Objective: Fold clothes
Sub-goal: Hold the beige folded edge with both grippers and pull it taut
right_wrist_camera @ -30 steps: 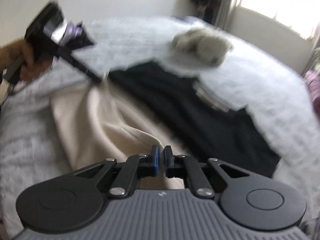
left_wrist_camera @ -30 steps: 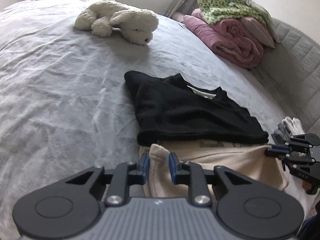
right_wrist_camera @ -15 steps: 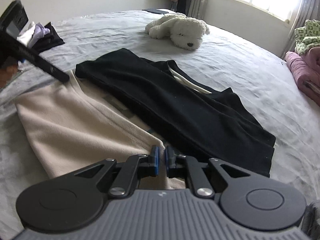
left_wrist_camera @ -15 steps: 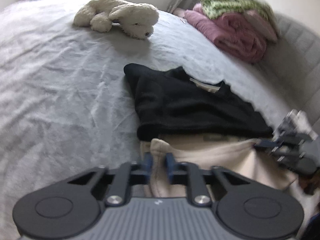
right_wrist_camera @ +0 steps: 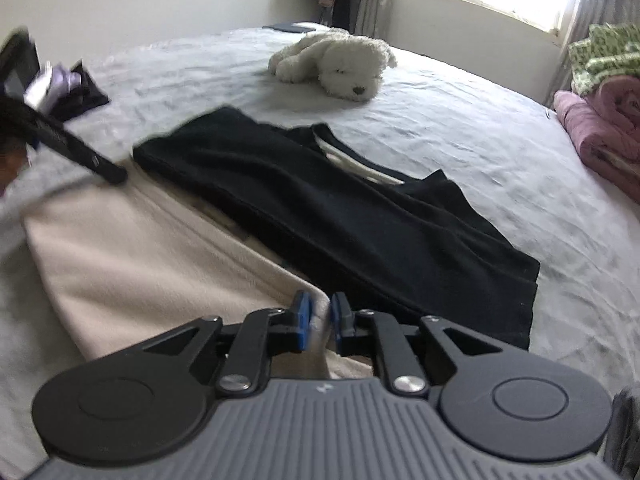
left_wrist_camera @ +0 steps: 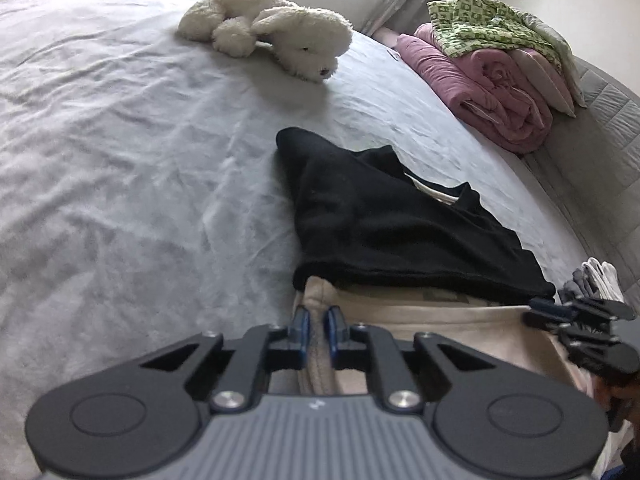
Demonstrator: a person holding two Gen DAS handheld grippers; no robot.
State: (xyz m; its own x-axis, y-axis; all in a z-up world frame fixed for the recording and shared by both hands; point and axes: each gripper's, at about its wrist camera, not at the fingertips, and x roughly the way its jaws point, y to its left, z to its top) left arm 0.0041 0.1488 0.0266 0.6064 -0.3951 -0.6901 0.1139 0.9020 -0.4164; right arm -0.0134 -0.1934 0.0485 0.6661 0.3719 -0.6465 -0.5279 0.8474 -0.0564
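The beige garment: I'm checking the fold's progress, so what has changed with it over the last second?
Both claws, left and right, keep pinching the beige garment. The bulge it showed a second ago is gone; it now lies flatter, edge carried toward the black garment. The black garment and plush dog stayed put on the bed.

Sweater (left_wrist_camera: 400, 232) on bed (left_wrist_camera: 120, 160), before plush dog (left_wrist_camera: 272, 44)

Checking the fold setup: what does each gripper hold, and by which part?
Both hold the beige garment: the left gripper pinches a bunched edge at one corner, the right gripper pinches the opposite corner, beside the black garment.
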